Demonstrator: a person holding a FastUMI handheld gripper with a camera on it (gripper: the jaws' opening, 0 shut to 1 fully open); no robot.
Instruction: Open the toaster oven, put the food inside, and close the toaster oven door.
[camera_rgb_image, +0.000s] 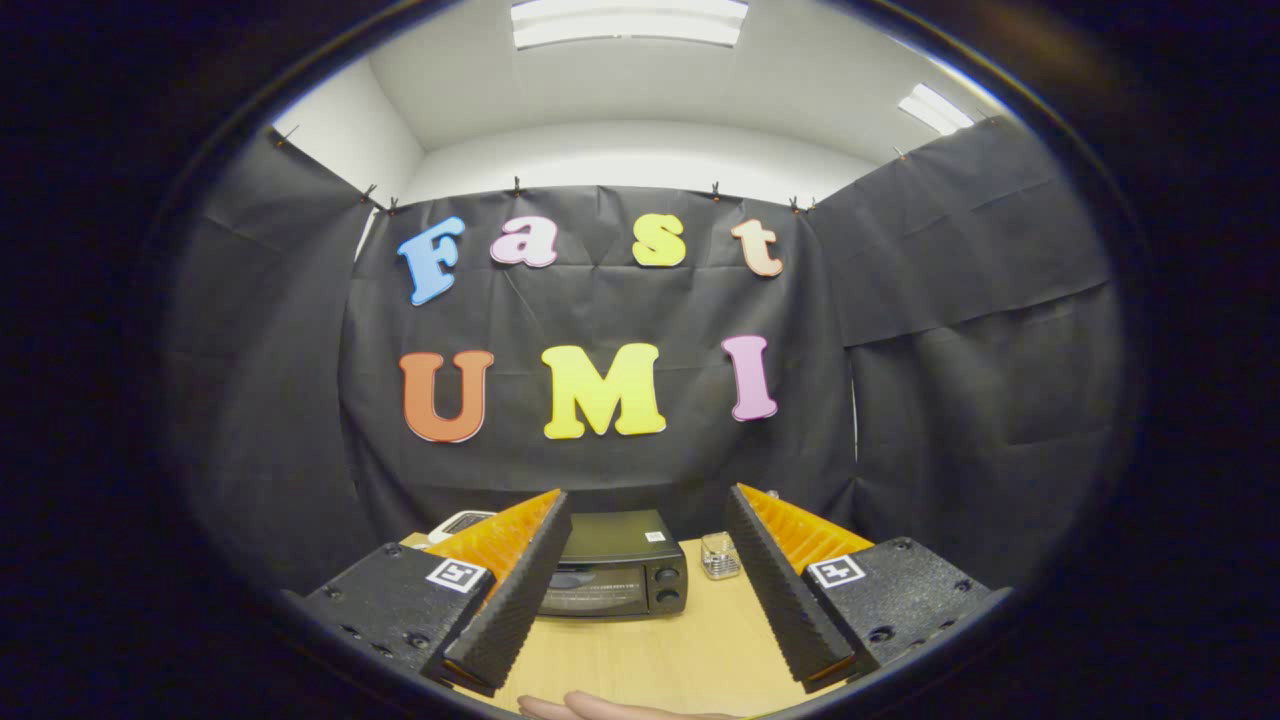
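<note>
The gripper (645, 570) is held above a light wooden tabletop (680, 650), with its two ridged fingers (520, 590) spread wide apart and nothing gripped between them. Beyond the fingertips, seen through the gap and partly covered by the left finger, a small black toaster oven (620, 575) is set on the tabletop with its glass door closed and two round knobs on its right side. Just to the right of the oven, close to the right finger, a small clear glass jar (720, 556) is placed. Behind the left finger, a white object (462, 522) is partly hidden. Below the fingers, part of a person's hand (600, 708) is seen on the table.
</note>
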